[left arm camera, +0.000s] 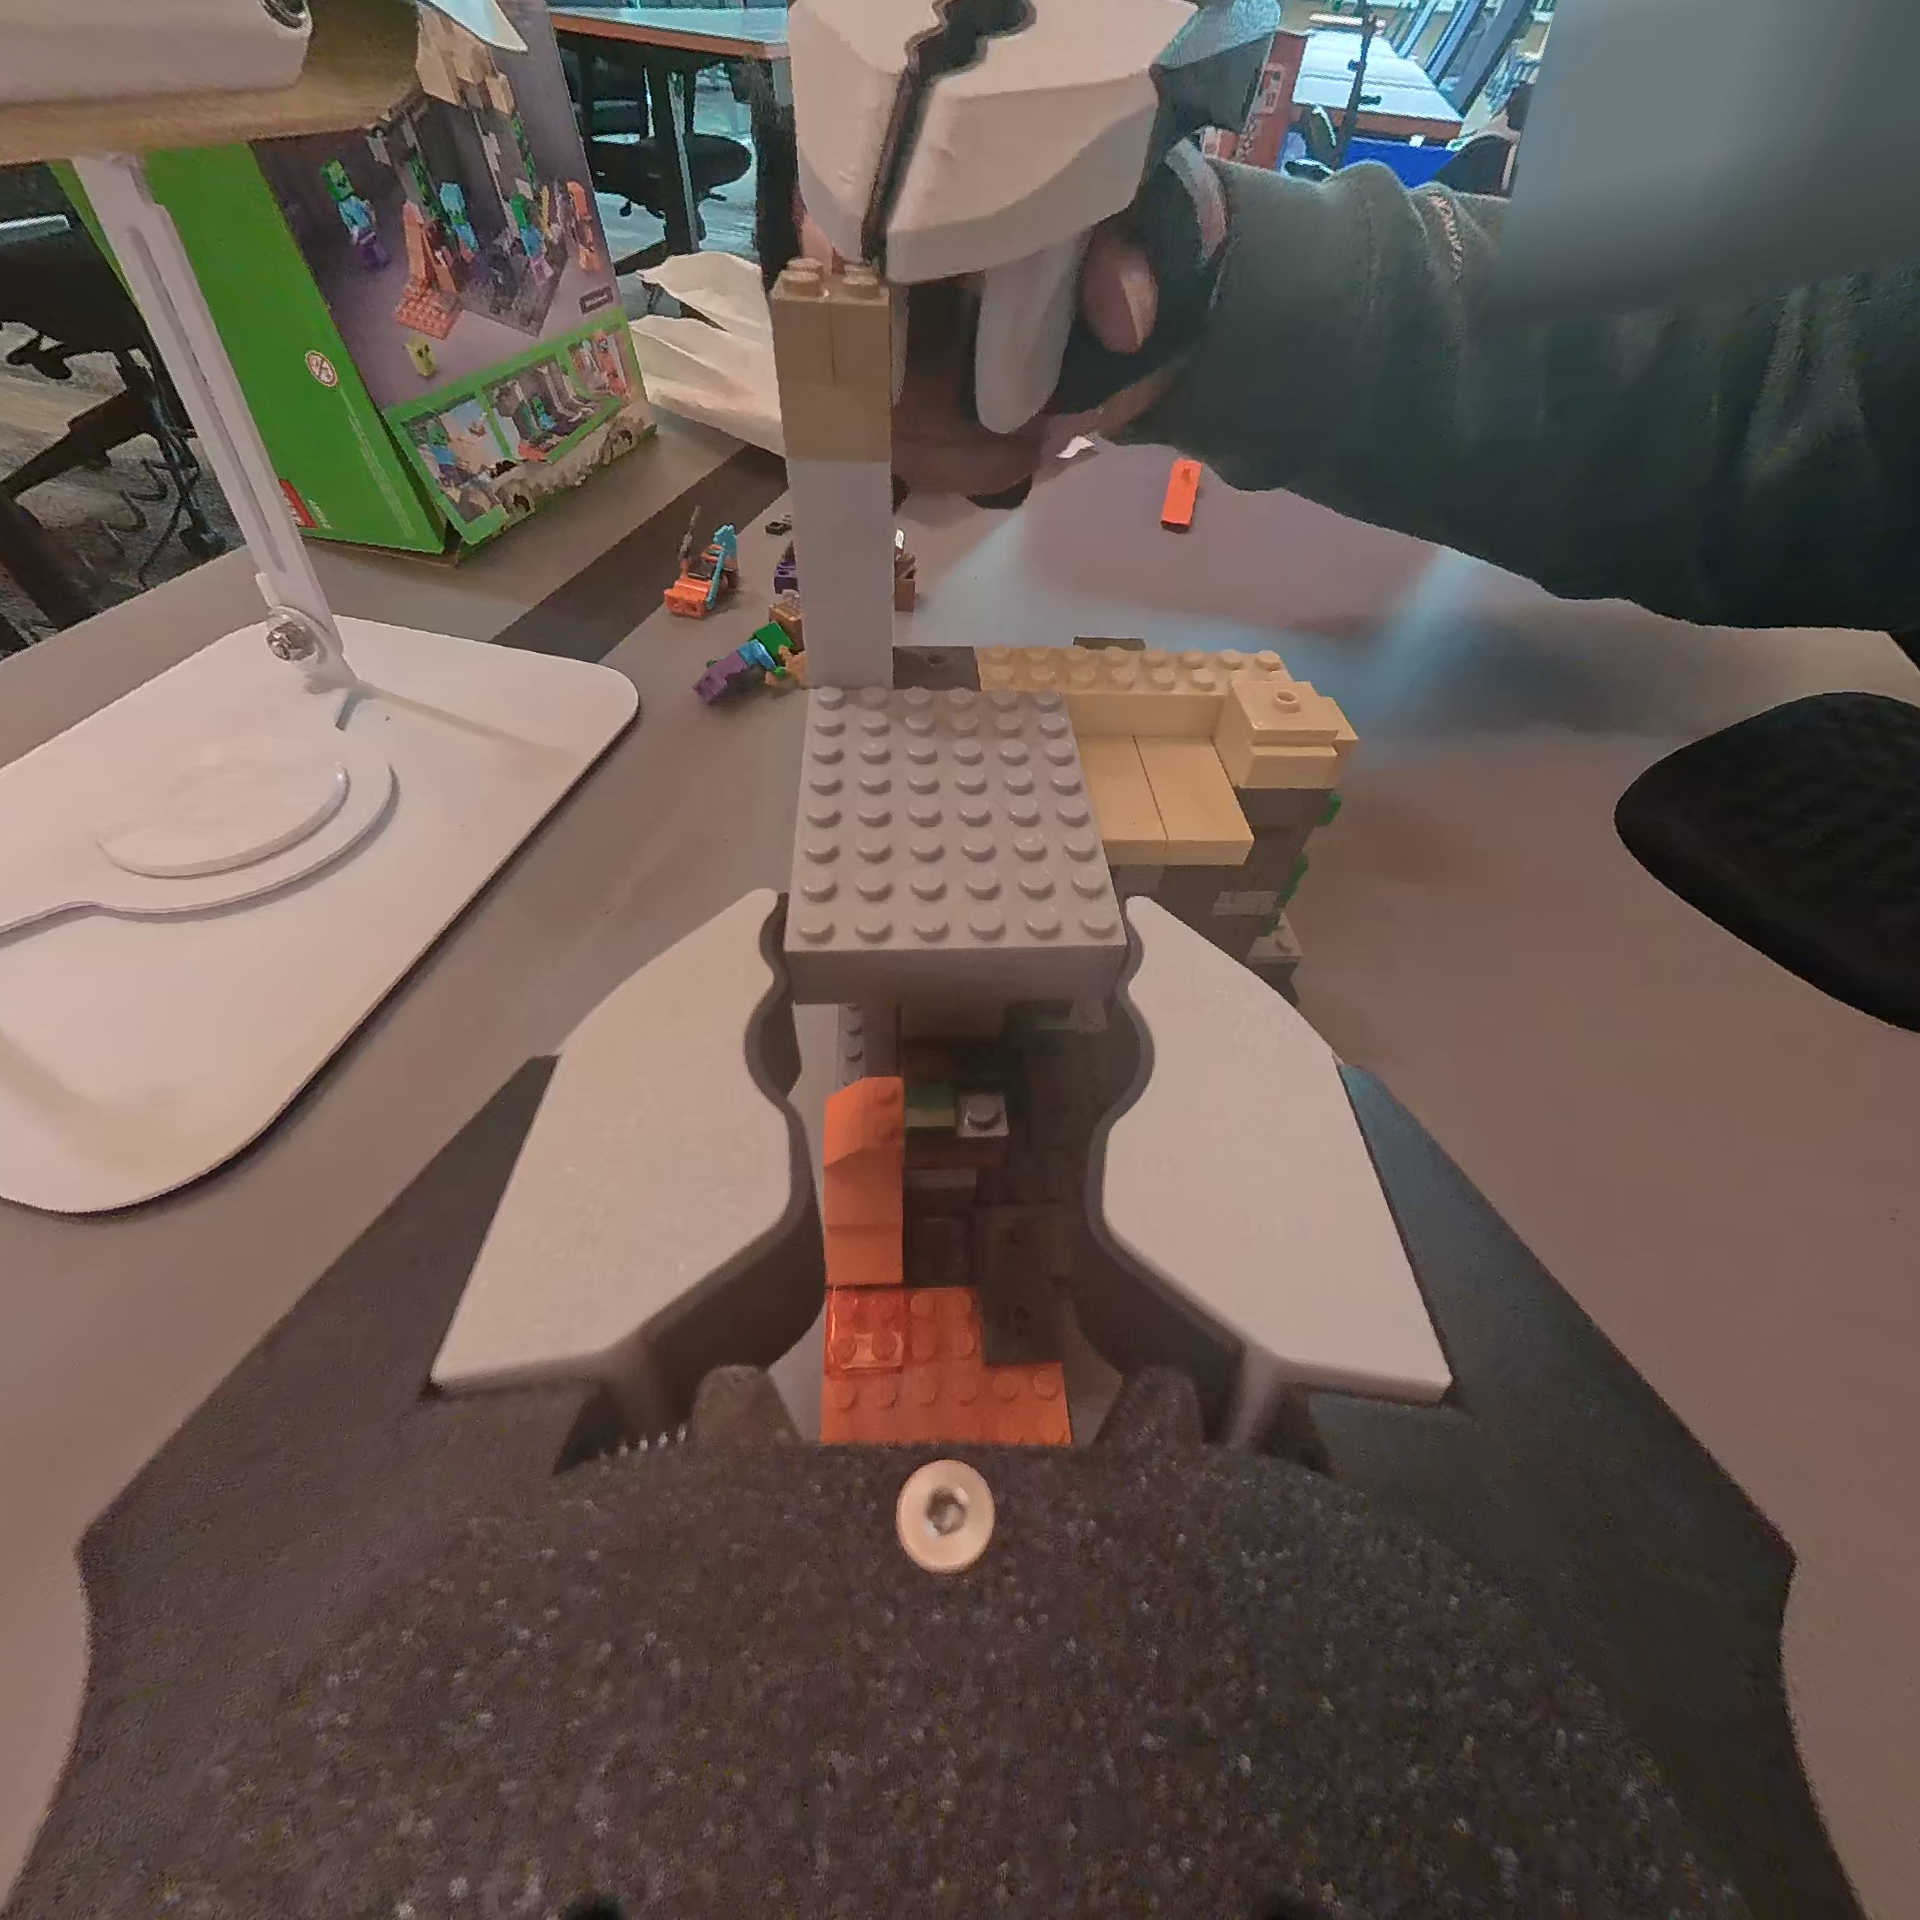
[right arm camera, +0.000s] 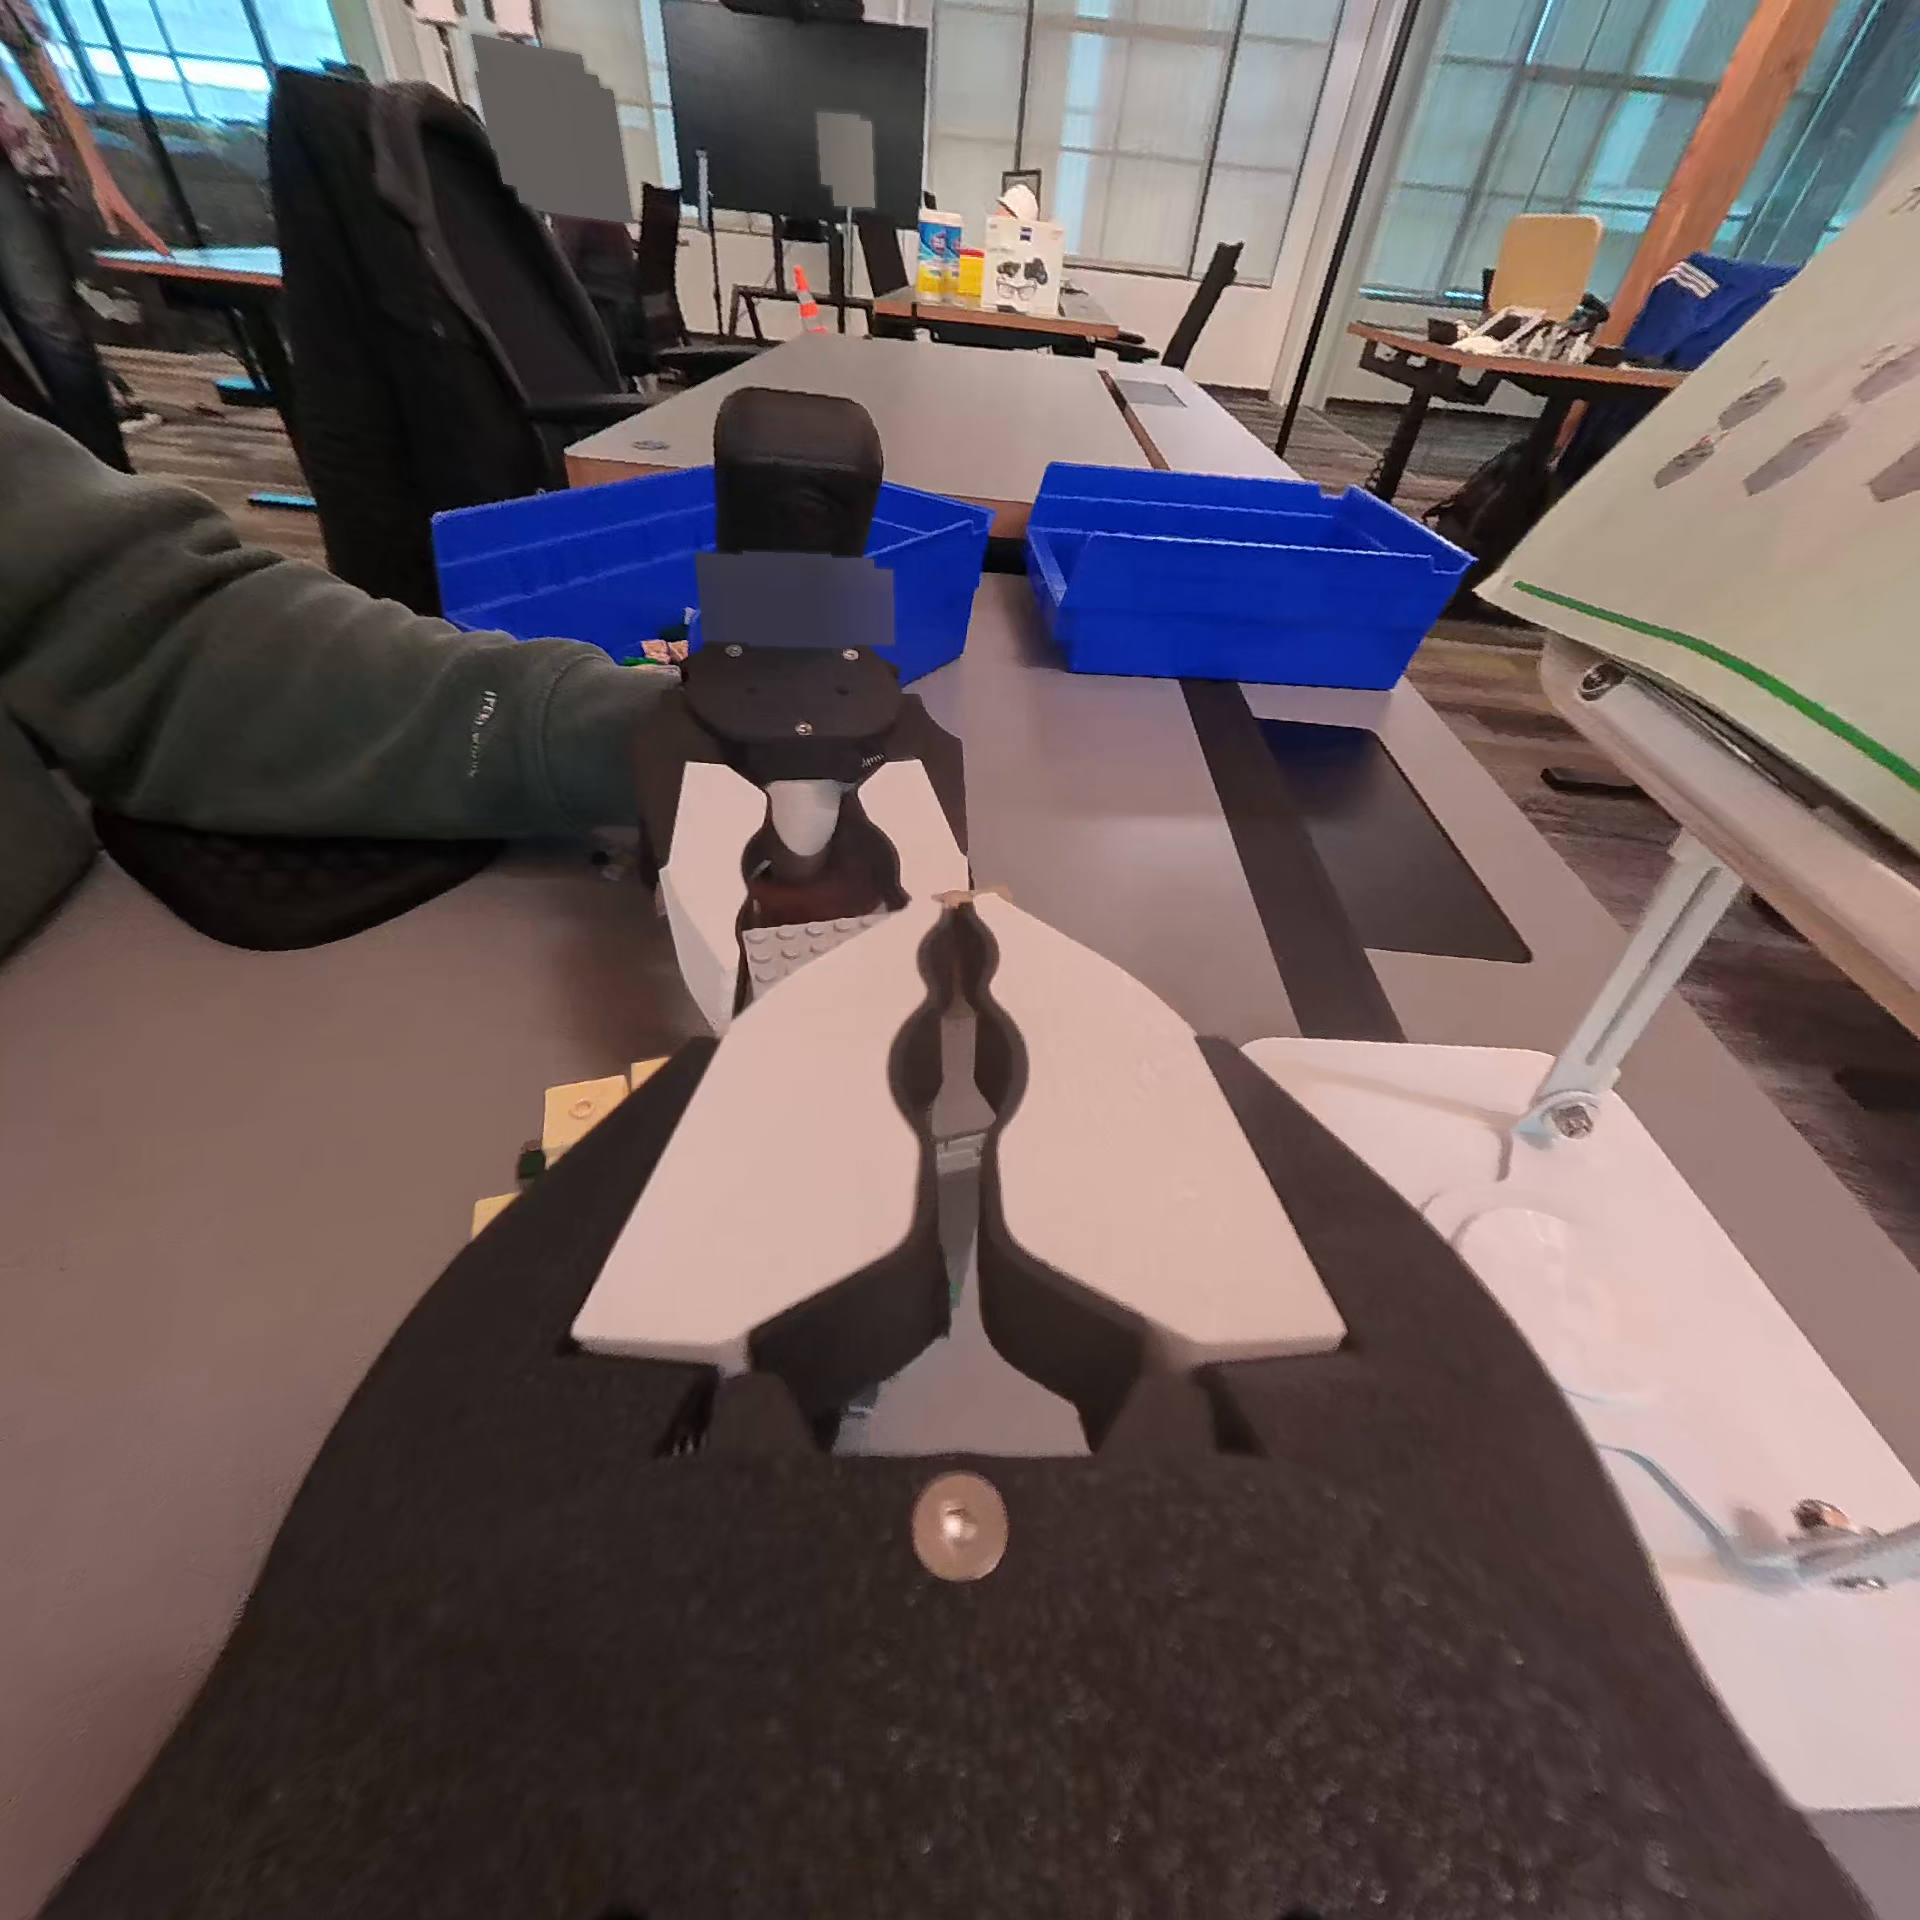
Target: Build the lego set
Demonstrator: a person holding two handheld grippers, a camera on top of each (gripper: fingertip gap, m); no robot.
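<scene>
My left tongs (left arm camera: 954, 940) straddle the near end of the brick building, their pale fingers (left arm camera: 665, 1132) set wide and pressing either side of the grey studded plate (left arm camera: 951, 831) that roofs it. I judge this a steadying hold, so the model stays put on the grey surface (left arm camera: 1507, 1091) while the other hand works up top. Between the fingers I can see down into the model: an orange brick (left arm camera: 864, 1179) standing over an orange plate (left arm camera: 940, 1361), with dark bricks beside them.

My right tongs (right arm camera: 961, 902) are drawn together over the tall column (left arm camera: 840, 468) at the far left corner of the grey plate, grey below and tan above. Their tips meet at the tan brick (left arm camera: 831, 322) crowning it, and a sliver of tan shows right at the tips in my right wrist view (whether they truly pinch it or only rest on its studs I cannot tell).

To the right of the grey plate runs a tan section (left arm camera: 1164, 748) of the model. Beyond it, small loose figures (left arm camera: 748, 660) and an orange piece (left arm camera: 1182, 494) lie scattered. A green box (left arm camera: 312, 343) stands at far left, by a white stand base (left arm camera: 260, 862), and two blue bins (right arm camera: 1236, 582) sit farther off.
</scene>
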